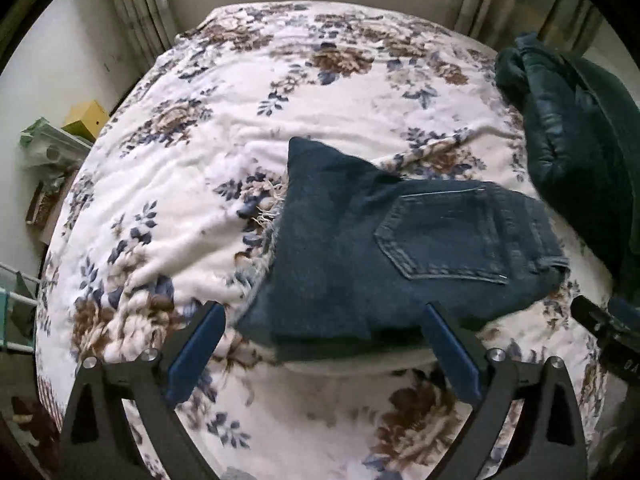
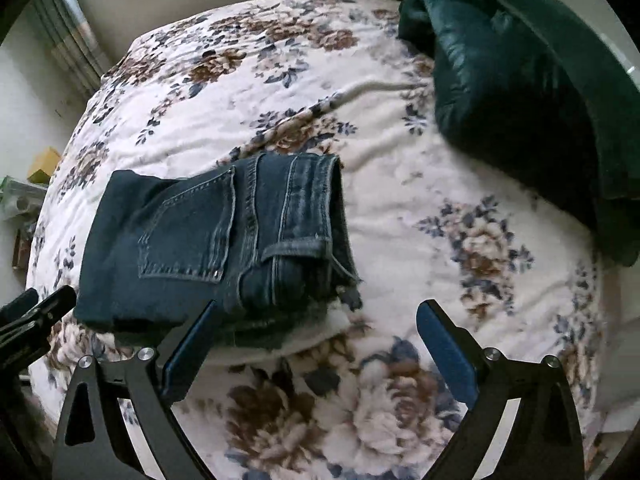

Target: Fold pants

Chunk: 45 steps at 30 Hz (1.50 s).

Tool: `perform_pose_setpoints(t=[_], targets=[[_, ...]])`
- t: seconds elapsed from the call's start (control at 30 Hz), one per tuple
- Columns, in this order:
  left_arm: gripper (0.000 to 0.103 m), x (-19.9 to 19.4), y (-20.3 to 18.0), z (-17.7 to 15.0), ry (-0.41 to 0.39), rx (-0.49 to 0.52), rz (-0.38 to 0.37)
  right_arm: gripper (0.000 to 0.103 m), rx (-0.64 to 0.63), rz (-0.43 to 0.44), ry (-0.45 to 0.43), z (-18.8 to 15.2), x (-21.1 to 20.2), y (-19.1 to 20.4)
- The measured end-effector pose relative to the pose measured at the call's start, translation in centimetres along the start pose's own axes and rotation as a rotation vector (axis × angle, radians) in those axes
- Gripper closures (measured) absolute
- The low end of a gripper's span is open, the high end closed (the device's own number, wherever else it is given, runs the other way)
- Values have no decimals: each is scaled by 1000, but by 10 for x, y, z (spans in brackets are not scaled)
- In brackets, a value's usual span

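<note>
Left gripper [image 1: 324, 316]: jaws spread wide, holding nothing, blue pads [image 1: 198, 350] clear of the cloth. Directly ahead of it, just beyond the fingertips, lies the folded dark blue denim pants bundle [image 1: 384, 248], back pocket uppermost, resting on the white floral-patterned bedspread [image 1: 200, 120]. Right gripper [image 2: 316, 316]: likewise released and empty; the pants [image 2: 216, 236] sit ahead and to its left. A dark green quilted jacket [image 2: 520, 92] lies farther off, ahead-right.

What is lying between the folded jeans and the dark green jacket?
Only bare floral blanket separates the jeans from the jacket, seen clearest in the right wrist view.
</note>
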<state>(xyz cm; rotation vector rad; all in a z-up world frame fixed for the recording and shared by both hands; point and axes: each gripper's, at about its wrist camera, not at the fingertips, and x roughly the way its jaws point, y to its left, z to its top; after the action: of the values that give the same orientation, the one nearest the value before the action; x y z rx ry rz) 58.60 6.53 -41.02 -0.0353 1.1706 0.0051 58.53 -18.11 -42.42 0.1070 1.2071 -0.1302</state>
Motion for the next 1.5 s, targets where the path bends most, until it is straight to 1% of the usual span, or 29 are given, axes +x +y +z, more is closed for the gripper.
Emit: perform_pose_setpoints(t=[0.07,0.17,0.23,0.33,0.5,0.63,0.77,0.83,0.93,1.03,1.2,1.27,1.37,1.5], targets=[[3,-19,-7,-6,-13,-2,17,3,-13,-13,-18,-8,-23,-1],[3,-48,-17,-13,-38,-7,12,3,-33,-18,-58,-20,-60,-4],[3,-73,-24,-21,-64,-12,10,3,-44,-21,-91,-23,-75,-4],[3,-109,-30,-34,-105,-17,17,3,-56,-20,-142,-36,-111,-10],[3,-180,-44,-68,-172,-19,41,3,-67,2,-206,-71,-189,-29],[3,-240,-57,-95,-224,-8,37,3,-73,23,-247,-99,-249,-44],[3,-295,-69,-119,-281,16,35,3,-79,35,-298,-129,-321,-59],[3,-327,-75,-132,-317,19,42,3,-82,41,-320,-141,-350,-65],[3,-364,-79,-147,-358,12,37,3,-102,49,-370,-162,-399,-74],[3,-393,-80,-160,-387,-6,19,3,-111,70,-410,-183,-443,-82],[3,-437,-85,-183,-444,-4,31,3,-124,108,-480,-217,-507,-93],[3,-450,-88,-190,-456,-1,23,3,-133,112,-503,-228,-526,-94],[3,-464,-90,-202,-477,3,32,3,-140,131,-524,-240,-549,-97],[3,-474,-89,-212,-491,-12,28,3,-149,137,-535,-251,-566,-101]])
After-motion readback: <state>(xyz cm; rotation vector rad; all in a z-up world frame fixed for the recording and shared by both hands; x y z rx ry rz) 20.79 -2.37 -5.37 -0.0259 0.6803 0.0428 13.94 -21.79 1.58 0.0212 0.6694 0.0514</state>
